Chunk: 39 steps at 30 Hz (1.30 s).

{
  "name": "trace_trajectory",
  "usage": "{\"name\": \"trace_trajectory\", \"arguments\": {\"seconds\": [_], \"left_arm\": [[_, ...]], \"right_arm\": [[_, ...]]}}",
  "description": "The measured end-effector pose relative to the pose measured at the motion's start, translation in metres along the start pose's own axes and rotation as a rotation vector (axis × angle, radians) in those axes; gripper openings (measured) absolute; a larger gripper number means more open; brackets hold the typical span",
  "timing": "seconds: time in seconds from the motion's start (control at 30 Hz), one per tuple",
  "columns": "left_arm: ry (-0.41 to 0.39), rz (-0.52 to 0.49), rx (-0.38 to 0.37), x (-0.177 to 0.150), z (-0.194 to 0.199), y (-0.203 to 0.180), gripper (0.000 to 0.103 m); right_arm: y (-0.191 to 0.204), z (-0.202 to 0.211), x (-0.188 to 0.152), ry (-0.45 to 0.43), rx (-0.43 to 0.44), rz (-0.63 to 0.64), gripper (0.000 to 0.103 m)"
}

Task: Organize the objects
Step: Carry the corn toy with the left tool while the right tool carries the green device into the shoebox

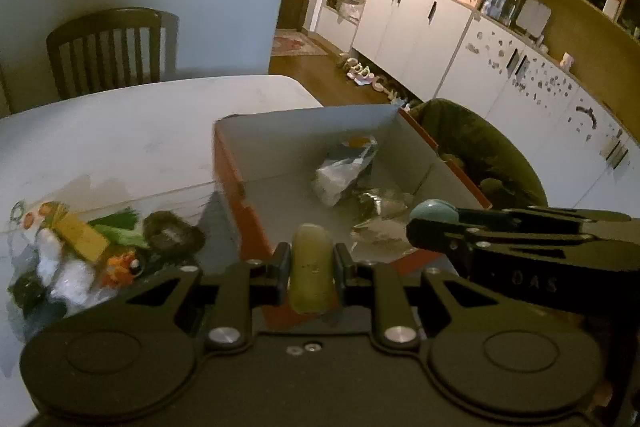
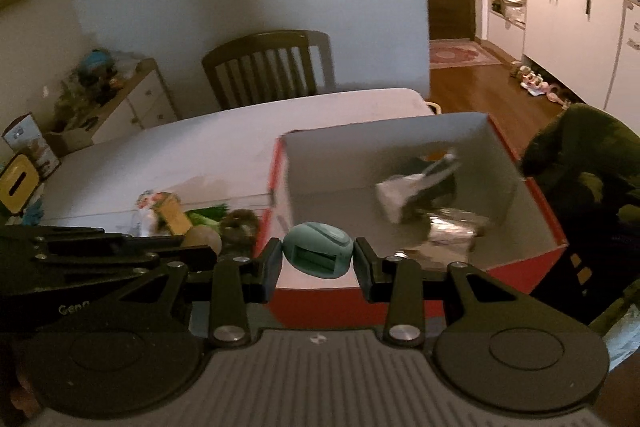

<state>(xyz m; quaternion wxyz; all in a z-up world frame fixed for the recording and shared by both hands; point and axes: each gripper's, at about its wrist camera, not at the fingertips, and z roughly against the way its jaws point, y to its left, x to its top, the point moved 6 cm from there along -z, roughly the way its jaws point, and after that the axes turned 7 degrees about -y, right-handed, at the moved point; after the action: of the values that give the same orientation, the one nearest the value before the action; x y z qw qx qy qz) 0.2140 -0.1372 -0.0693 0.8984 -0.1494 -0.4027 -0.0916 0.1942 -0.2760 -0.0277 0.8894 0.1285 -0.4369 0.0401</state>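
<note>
My left hand-held gripper (image 1: 312,269) clamps a yellow tube (image 1: 311,267), long axis forward — box (image 1: 228,163) straight ahead; right hand-held gripper (image 2: 318,259) clamps a teal timer (image 2: 318,255), nearer.

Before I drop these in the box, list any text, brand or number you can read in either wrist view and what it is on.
"DAS": faint letters on the side of the right claw body, left wrist view; may be partial.
"Genn": start of a word on the left claw body, right wrist view; the rest is cut off.
Teal gadget screen: too dim to read.
Printed carton far left: too blurred.
</note>
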Motion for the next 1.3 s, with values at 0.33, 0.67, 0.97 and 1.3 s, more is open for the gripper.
{"name": "trace_trajectory", "arguments": {"seconds": [0.33,0.67,0.97,1.3], "left_arm": [[0.073,-0.056,0.012,0.015,-0.062,-0.035,0.021],[0.161,-0.079,0.09,0.016,-0.126,-0.036,0.021],[0.287,0.012,0.114,0.01,-0.173,-0.027,0.021],[0.382,0.039,0.138,0.003,-0.2,-0.016,0.021]], "right_arm": [[-0.063,-0.017,0.007,0.023,-0.028,0.011,0.038],[-0.111,-0.075,0.019,0.082,-0.073,0.042,0.038],[-0.124,-0.126,0.019,0.162,-0.082,0.079,0.038],[-0.13,-0.162,0.018,0.289,-0.069,0.109,0.038]]}}
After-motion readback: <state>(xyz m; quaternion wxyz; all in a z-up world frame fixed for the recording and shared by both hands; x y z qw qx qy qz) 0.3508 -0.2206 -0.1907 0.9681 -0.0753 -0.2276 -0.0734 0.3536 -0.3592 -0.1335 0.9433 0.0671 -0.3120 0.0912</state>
